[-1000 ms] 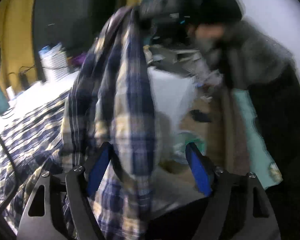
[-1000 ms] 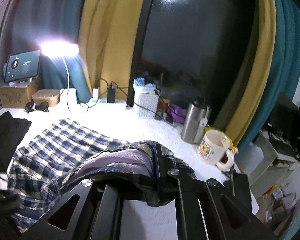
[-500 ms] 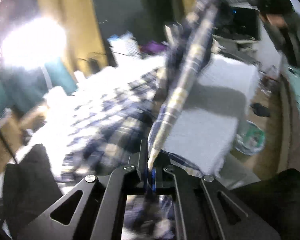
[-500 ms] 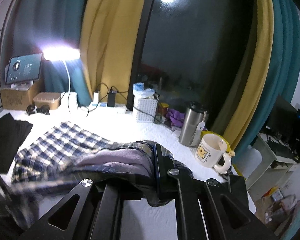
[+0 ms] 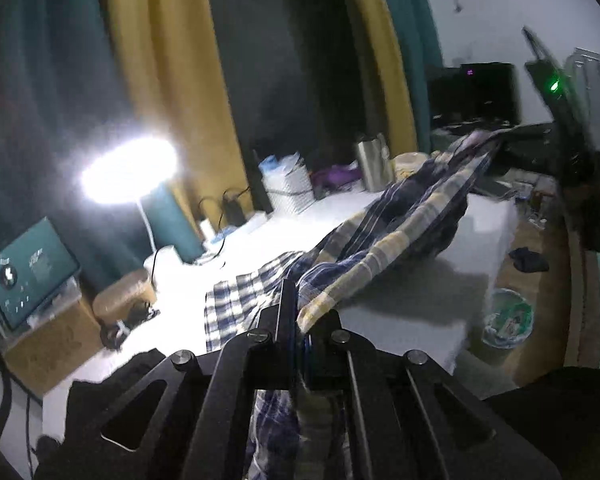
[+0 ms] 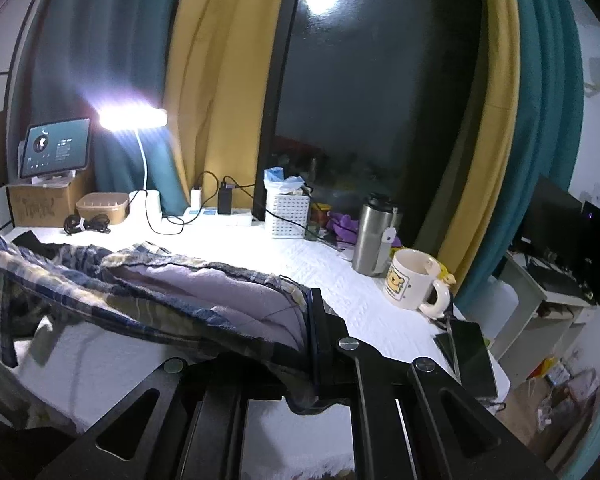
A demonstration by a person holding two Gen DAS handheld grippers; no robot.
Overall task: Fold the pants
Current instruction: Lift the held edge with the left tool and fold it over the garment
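The pants point(image 5: 404, 216), a blue, white and yellow plaid pair with a pale lilac lining showing at one open end point(image 6: 219, 292), are hanging stretched and sagging above the white table, one part trailing down onto its surface at the lamp side.

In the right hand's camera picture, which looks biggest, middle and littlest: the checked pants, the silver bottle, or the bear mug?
1. Checked pants: by far the biggest, spread across the white table.
2. Silver bottle and bear mug: these look nearly alike. The bottle is taller and the mug wider, but the mug stands nearer the camera, so I won't rank them.
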